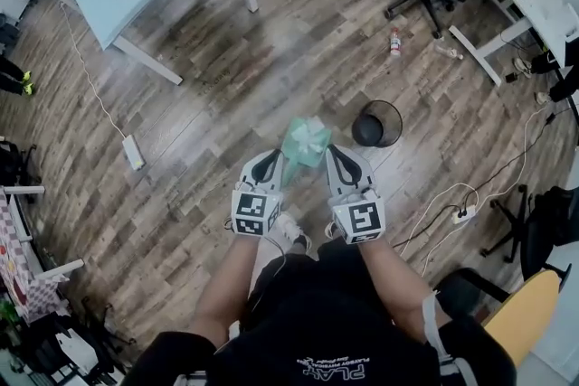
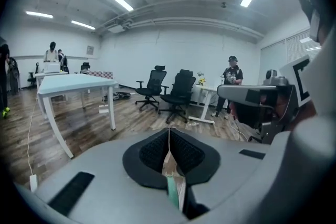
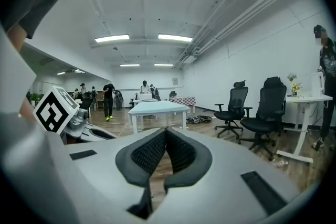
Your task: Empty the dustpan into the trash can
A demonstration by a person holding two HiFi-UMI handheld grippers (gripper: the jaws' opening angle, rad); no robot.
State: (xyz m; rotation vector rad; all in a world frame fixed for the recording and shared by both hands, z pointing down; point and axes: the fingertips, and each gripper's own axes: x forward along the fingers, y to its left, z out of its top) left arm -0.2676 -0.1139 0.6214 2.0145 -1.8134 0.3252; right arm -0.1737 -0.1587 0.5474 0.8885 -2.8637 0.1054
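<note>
Black trash can [image 1: 391, 115] beyond green dustpan [image 1: 306, 143]

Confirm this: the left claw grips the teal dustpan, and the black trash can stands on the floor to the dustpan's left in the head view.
Not quite. The head view shows the black trash can standing on the floor to the right of the teal dustpan, not its left. The left claw does grip the dustpan.
</note>
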